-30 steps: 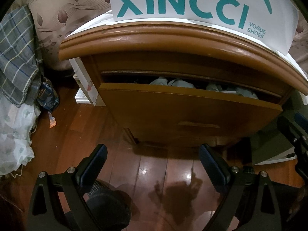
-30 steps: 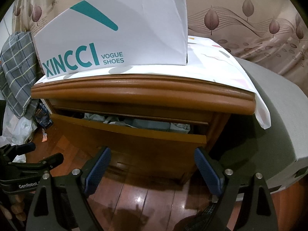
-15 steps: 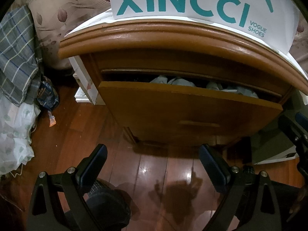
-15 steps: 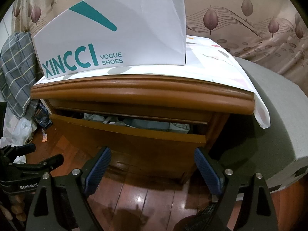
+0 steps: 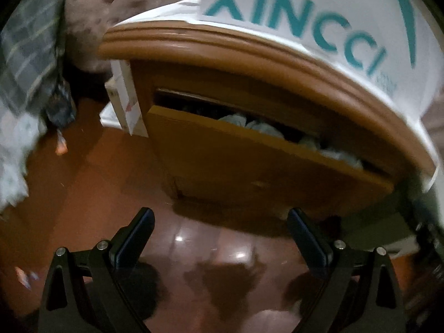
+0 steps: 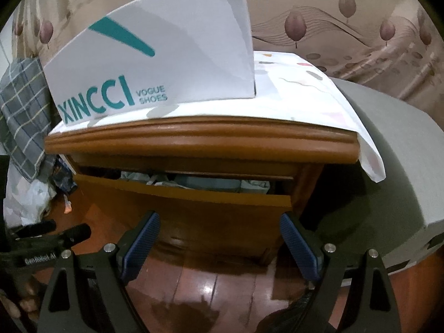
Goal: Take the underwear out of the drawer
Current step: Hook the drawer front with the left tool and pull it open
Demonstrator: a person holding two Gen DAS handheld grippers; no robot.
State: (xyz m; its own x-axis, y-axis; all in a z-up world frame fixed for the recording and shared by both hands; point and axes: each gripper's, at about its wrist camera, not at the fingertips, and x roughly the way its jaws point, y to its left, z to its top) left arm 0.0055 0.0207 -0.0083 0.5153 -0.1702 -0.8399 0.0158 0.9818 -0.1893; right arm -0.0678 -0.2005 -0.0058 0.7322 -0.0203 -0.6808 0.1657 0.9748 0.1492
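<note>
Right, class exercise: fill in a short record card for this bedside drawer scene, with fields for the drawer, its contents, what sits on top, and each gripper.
drawer: drawer of the wooden nightstand, partly open
contents: pale folded clothes showing above the drawer front
on top: white XINCCI shoe box on a white cloth
left gripper: open, empty, short of the drawer
right gripper: open, empty, in front of the drawer

Pretty clearly someone's bedroom at home: wooden nightstand straight ahead of the jaws, shoe box on top, leaf-print curtain behind, probably a mattress off right, plaid cloth hanging left, wood floor.
</note>
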